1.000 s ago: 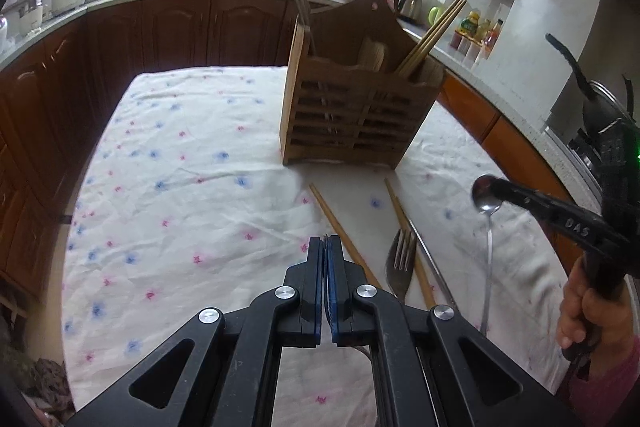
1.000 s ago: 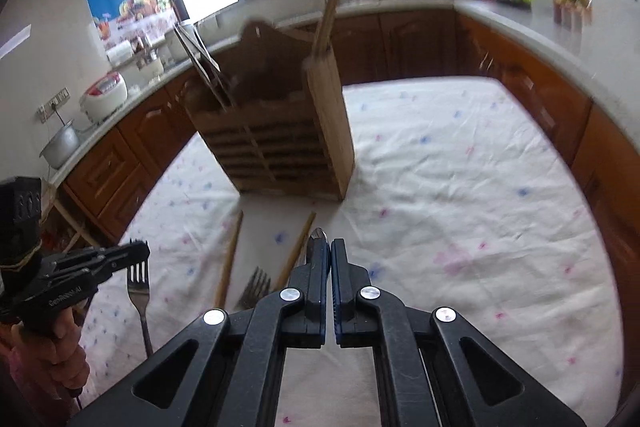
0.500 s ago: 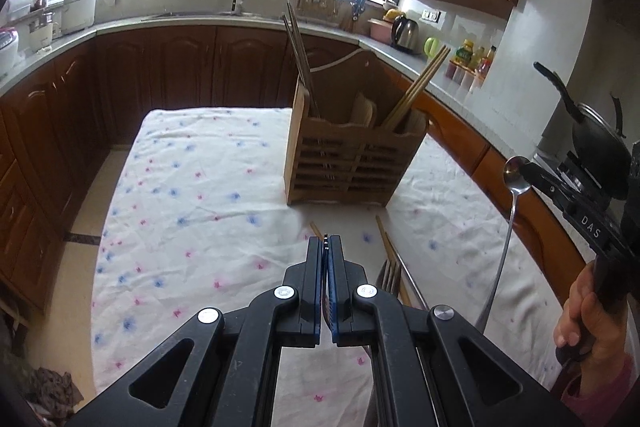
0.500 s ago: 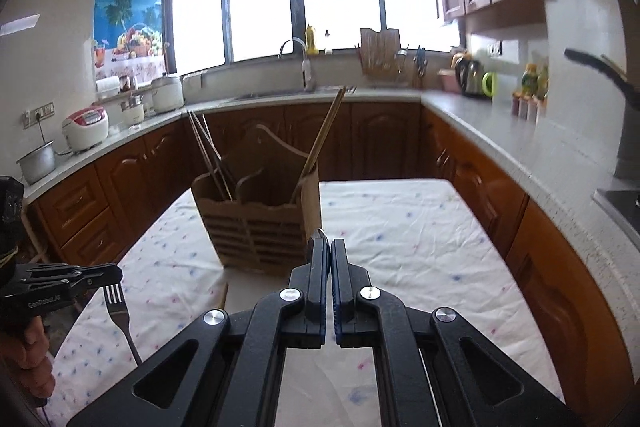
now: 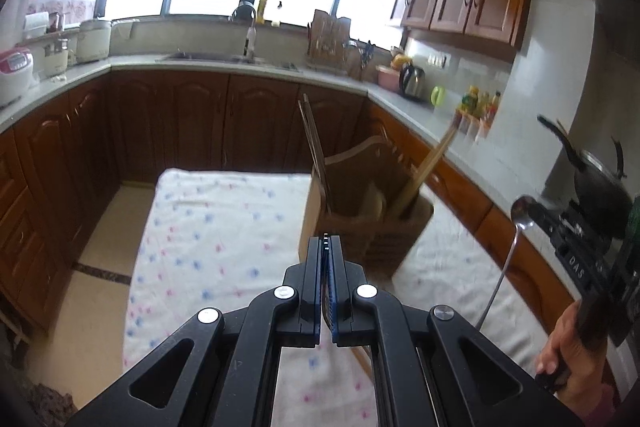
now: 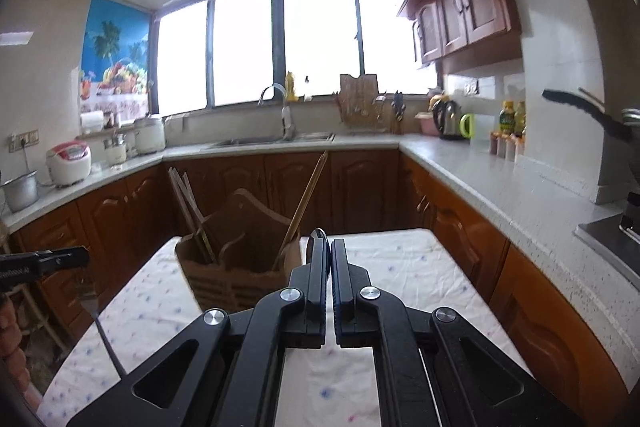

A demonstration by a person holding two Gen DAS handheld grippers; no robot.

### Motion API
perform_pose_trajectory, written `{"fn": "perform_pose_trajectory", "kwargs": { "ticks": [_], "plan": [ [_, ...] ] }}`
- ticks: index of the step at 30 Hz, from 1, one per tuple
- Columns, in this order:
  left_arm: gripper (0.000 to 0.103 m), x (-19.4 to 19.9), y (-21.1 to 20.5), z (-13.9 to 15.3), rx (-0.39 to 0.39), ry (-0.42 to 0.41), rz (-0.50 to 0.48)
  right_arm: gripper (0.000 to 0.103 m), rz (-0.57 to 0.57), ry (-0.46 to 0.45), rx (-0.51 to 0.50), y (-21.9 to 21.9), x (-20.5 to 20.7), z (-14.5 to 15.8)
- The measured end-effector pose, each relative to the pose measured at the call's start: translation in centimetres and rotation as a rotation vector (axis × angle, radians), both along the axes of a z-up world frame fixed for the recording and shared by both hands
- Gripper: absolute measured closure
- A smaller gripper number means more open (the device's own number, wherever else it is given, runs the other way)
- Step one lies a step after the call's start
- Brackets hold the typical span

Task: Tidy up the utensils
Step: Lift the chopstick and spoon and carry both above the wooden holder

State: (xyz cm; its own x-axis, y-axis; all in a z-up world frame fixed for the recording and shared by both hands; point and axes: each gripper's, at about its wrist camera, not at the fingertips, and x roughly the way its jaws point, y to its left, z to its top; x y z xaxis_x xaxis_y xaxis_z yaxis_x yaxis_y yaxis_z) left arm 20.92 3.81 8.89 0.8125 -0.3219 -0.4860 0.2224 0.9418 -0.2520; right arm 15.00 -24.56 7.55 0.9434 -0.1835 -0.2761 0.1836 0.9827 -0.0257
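The wooden utensil holder [image 5: 360, 223] [image 6: 240, 267] stands on the white flowered tablecloth [image 5: 208, 251] with chopsticks [image 5: 424, 167] leaning in it. My left gripper [image 5: 326, 241] is shut. In the right wrist view it [image 6: 82, 254] shows at the left edge with a fork [image 6: 91, 301] hanging tines-up from its tips. My right gripper [image 6: 331, 245] is shut on a metal spoon [image 6: 318, 239], whose bowl pokes up between the fingers. In the left wrist view that gripper [image 5: 532, 209] holds the spoon [image 5: 508, 259] handle-down, right of the holder. Both grippers hover in front of the holder.
Brown cabinets and a grey counter [image 6: 500, 183] wrap around the table on three sides. A kettle [image 6: 448, 119], bottles and a black wok [image 5: 596, 183] sit to the right, a sink [image 6: 276, 139] at the back. A person's hand [image 5: 568, 355] grips the right tool's handle.
Both grippers have risen and tipped upward, carrying the fork and the spoon off the table. The holder sits lower in both views, and the utensils lying on the cloth have dropped out of sight.
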Motion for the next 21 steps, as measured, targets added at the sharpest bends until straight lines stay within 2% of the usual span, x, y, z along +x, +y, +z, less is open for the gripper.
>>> {"fn": "perform_pose_trajectory", "kwargs": {
  "ticks": [10,13,21],
  "plan": [
    [0.102,1.7,0.9,2.9,-0.038,-0.118,0.068,0.101,-0.047,-0.138,-0.056,0.0,1.6,2.4],
    [0.102,2.6,0.7,2.8,-0.044,-0.145,0.085,0.101,-0.046,-0.178,-0.067,0.2,2.4,2.9],
    [0.102,5.9,-0.2,1.9,-0.044,-0.181,0.121,0.101,-0.066,-0.214,-0.112,0.2,5.7,3.0]
  ]
}}
